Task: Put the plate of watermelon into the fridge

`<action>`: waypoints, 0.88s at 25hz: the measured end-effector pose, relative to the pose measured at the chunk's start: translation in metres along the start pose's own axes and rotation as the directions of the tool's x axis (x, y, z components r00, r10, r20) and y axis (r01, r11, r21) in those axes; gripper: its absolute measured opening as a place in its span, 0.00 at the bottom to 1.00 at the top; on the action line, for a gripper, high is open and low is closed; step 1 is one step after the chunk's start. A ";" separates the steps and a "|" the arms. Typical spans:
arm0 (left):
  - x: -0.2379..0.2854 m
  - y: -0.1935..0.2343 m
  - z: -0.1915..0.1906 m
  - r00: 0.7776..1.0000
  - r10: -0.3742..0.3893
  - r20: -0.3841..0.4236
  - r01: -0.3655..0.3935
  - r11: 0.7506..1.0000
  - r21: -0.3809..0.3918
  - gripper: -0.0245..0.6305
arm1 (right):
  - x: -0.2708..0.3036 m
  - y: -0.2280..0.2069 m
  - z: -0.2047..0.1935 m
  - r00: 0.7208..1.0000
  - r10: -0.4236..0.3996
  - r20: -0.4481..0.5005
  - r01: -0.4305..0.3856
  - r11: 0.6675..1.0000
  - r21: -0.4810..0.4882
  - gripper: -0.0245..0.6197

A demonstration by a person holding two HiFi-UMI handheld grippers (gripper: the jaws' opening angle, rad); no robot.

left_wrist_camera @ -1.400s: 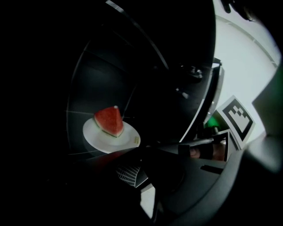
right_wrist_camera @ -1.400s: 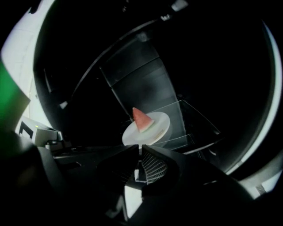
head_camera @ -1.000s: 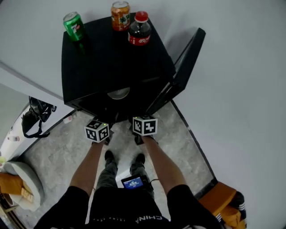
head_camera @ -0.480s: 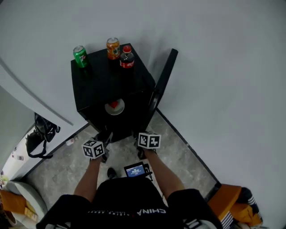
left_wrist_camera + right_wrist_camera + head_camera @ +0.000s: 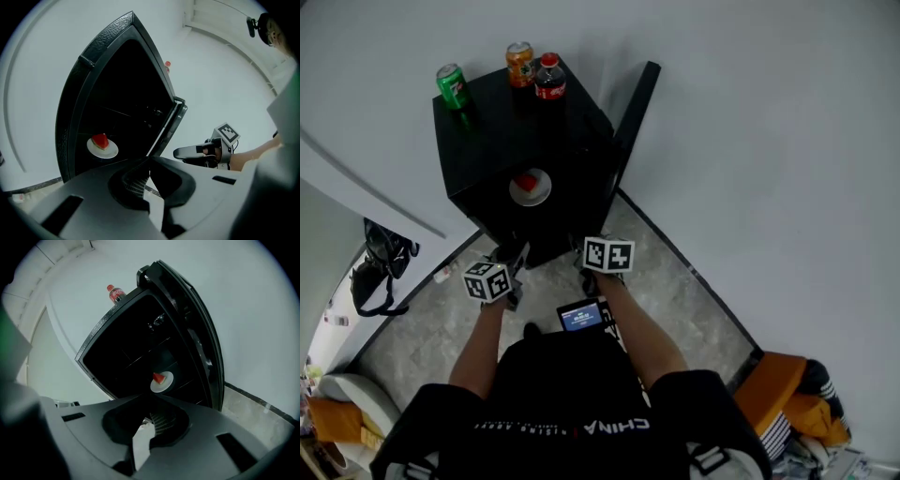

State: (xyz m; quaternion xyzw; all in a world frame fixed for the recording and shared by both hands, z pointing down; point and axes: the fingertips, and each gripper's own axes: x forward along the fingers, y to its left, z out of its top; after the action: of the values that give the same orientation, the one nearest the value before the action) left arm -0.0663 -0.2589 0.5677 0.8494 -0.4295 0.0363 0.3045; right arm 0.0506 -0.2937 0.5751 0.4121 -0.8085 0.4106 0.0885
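A white plate (image 5: 530, 188) with a red watermelon wedge (image 5: 525, 181) rests on a shelf inside the black mini fridge (image 5: 511, 122), whose door (image 5: 630, 111) stands open to the right. The plate (image 5: 102, 149) shows again in the left gripper view, and the plate (image 5: 161, 383) with its wedge (image 5: 159, 378) in the right gripper view. My left gripper (image 5: 510, 269) and right gripper (image 5: 587, 270) hover in front of the opening, well short of the plate. Both the left gripper (image 5: 150, 161) and the right gripper (image 5: 152, 401) are shut and hold nothing.
On the fridge top stand a green can (image 5: 450, 84), an orange can (image 5: 520, 64) and a cola bottle (image 5: 549, 77). A black bag (image 5: 380, 267) lies on the stone floor at the left, an orange bundle (image 5: 778, 398) at the lower right. White walls close in behind.
The person has stepped back from the fridge and both grippers have drawn away from the opening. The plate stays on the shelf, now fully in sight.
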 end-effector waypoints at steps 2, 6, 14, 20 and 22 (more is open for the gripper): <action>0.001 -0.004 -0.007 1.000 -0.002 -0.016 0.002 1.000 0.005 0.06 | -0.002 -0.005 -0.007 1.000 -0.006 -0.009 0.006 1.000 0.005 0.08; -0.001 -0.011 -0.025 0.999 0.013 -0.050 -0.013 1.000 0.014 0.06 | -0.011 -0.013 -0.021 1.000 -0.012 -0.024 0.012 1.000 0.018 0.08; -0.007 -0.049 -0.050 0.999 0.009 -0.036 -0.010 0.999 -0.030 0.06 | -0.037 -0.035 -0.046 0.996 0.000 -0.090 -0.001 1.000 -0.008 0.08; -0.034 -0.073 -0.110 0.994 0.038 -0.102 -0.049 0.993 -0.103 0.06 | -0.054 -0.056 -0.085 0.987 0.009 -0.160 -0.007 1.000 0.014 0.08; -0.045 -0.073 -0.123 0.992 0.047 -0.119 -0.061 0.992 -0.111 0.06 | -0.061 -0.058 -0.096 0.986 0.004 -0.165 0.000 1.000 0.025 0.08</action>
State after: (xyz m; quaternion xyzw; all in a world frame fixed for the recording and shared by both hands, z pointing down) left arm -0.0153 -0.1272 0.6171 0.8150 -0.4354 0.0692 0.3761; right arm 0.1145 -0.2058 0.6420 0.3769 -0.7937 0.4534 0.1494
